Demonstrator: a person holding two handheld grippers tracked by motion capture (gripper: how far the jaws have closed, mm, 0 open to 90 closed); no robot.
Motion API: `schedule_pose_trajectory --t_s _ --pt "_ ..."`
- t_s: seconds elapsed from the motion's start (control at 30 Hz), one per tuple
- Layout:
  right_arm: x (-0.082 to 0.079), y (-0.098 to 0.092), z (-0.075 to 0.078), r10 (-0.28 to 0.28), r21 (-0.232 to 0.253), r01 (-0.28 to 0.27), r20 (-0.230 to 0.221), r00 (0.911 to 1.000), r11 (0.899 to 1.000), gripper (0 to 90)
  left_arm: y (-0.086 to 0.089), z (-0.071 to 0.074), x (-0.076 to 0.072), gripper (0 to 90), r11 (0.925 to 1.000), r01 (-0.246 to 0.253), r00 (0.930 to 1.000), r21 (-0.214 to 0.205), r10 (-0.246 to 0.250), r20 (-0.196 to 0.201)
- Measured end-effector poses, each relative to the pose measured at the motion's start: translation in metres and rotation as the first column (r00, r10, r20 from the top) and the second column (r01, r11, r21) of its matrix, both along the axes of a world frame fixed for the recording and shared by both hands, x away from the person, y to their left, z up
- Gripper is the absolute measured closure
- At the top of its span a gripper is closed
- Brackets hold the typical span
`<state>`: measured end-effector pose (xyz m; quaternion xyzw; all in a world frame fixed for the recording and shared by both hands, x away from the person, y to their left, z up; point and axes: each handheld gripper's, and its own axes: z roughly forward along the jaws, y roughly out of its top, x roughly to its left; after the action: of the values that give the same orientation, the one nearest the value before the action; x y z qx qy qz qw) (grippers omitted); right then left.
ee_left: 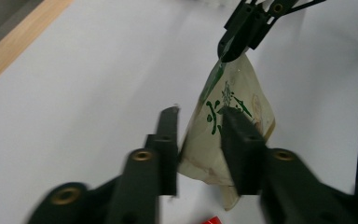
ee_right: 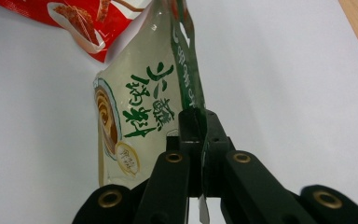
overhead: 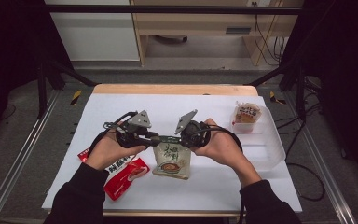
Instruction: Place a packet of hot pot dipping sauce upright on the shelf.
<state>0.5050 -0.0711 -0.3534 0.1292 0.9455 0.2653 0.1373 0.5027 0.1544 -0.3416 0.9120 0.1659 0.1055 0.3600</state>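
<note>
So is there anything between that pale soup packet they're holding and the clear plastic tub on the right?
Nothing visible. The right gripper is shut on the pale packet, and only bare white table lies between it and the clear tub. The tub already holds one snack pack at its far end.
</note>
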Motion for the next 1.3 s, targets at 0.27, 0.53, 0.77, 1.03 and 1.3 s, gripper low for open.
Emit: schedule_pose_trajectory --t_s 0.27,0.53,0.77,1.03,1.3 --pt "0.004 -0.005 0.004 -0.016 0.012 0.017 -0.009 0.9998 1.0 90.0 0.016 -0.014 0.0 33.9 0.9973 -0.074 0.9973 -0.005 0.074 -0.002" --pt "0.004 -0.009 0.016 -0.019 0.018 0.019 0.009 0.9998 1.0 90.0 0.038 -0.032 -0.001 20.4 0.9892 -0.144 0.9895 -0.026 0.144 -0.002" --pt "0.006 -0.012 0.02 -0.027 0.019 0.026 0.015 0.9995 0.999 90.0 0.054 -0.045 -0.002 15.1 0.9818 -0.189 0.9818 -0.013 0.189 -0.02" --pt "0.007 -0.019 0.03 -0.036 0.043 0.035 0.028 0.999 0.998 90.0 0.064 -0.054 -0.004 13.0 0.9752 -0.22 0.9753 0.024 0.22 -0.013" --pt "0.007 -0.029 0.041 -0.047 0.058 0.044 0.043 0.998 0.997 90.0 0.075 -0.057 -0.01 6.8 0.9664 -0.251 0.9679 0.055 0.251 0.017"
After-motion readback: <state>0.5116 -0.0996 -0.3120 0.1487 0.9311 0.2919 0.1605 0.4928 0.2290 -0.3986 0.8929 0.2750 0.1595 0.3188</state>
